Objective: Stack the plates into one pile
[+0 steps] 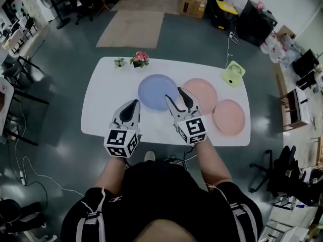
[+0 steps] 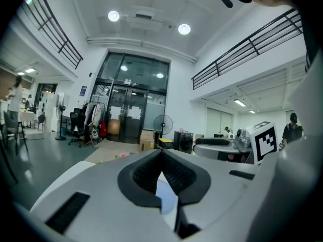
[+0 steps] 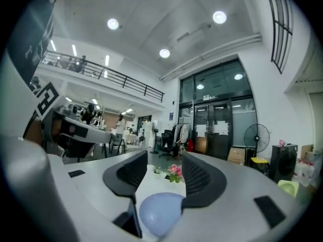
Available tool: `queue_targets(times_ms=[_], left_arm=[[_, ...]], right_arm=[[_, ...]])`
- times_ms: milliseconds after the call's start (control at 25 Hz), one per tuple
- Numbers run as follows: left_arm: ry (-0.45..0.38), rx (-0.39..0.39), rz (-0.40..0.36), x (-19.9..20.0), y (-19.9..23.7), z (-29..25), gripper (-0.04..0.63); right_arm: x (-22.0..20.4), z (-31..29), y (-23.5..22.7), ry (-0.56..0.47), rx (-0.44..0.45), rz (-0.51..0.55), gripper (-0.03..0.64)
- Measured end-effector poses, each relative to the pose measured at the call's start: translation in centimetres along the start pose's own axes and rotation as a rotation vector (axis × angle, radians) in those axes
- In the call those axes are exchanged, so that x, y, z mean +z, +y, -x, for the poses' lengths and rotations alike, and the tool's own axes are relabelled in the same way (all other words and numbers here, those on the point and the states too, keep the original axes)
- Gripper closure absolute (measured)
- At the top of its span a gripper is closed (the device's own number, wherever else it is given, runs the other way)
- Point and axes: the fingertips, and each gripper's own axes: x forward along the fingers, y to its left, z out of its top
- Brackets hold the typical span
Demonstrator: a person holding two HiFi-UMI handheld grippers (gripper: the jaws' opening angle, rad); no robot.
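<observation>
— How far along am I?

— Hardly begun, I'd say. All three plates lie flat on the table (image 1: 101, 116), none on top of another. The blue plate (image 1: 155, 91) is on the left, a pink plate (image 1: 203, 94) is just beside it, and a second pink plate (image 1: 229, 117) is nearer your right. The two pink rims sit very close, but I can't tell whether they touch.

— And my grippers?

— Your right gripper (image 1: 176, 97) has its jaws spread wide with nothing between the pads. The blue plate shows ahead of them, ungripped. Your left gripper (image 1: 132, 105) has its jaws closed together and holds nothing, over the near side of the table.

— So what's left?

— All of it. You have two plates to lift and set on the third.
</observation>
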Motion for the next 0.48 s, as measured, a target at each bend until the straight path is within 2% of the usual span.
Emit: queue_targets(times_ms=[160,360,480], left_arm=[[-0.005,0.061,0.018,-0.7,2.9,0.9,0.583],[-0.008,0.137,0.037,-1.2,5.8,2.6,0.583],[-0.008,0.178,0.043,-1.5,7.5,3.5,0.583]], right_arm=[[-3.7,-4.2,2.7,0.126,0.158,0.068,0.399],[-11.2,-7.7,8.0,0.343,0.453,0.16,0.391],[-16.6,-9.4,10.1,0.492,0.581,0.228,0.39]])
